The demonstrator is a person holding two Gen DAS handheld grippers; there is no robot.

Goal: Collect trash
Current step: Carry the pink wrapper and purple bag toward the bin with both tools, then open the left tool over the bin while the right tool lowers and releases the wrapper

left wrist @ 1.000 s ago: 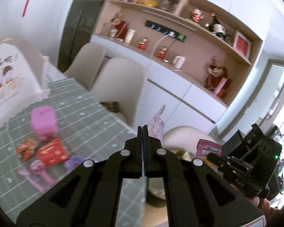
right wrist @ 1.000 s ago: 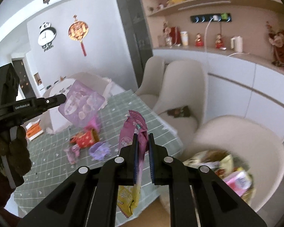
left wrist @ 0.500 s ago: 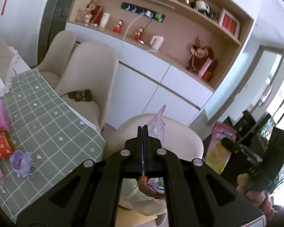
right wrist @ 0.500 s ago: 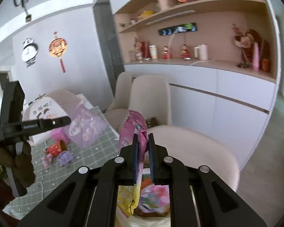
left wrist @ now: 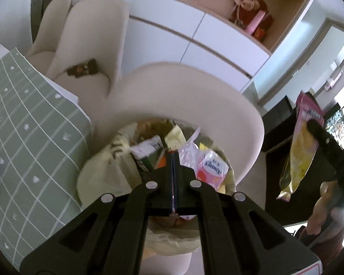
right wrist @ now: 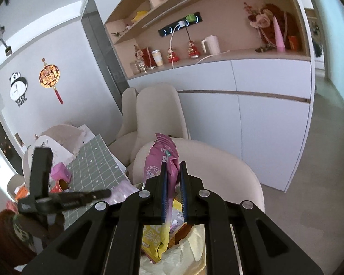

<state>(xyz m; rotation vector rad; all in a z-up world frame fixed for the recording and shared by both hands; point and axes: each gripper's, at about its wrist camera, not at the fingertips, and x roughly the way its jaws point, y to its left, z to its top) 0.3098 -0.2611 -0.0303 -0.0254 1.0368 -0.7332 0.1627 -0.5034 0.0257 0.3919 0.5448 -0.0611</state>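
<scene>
left gripper (left wrist: 173, 158) clamped on a clear wrapper (left wrist: 187, 151) over the trash bag (left wrist: 107, 174), right gripper (right wrist: 173, 169) pinching a pink snack bag (right wrist: 162, 158), beige chair (left wrist: 195, 96) behind

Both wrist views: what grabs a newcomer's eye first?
The overstuffed trash bag on the cream chair, with a pink Kleenex pack on top. Right tongs pinch a pink-and-yellow snack wrapper above it; left tongs are shut on a clear pinkish wrapper over the bag.
</scene>
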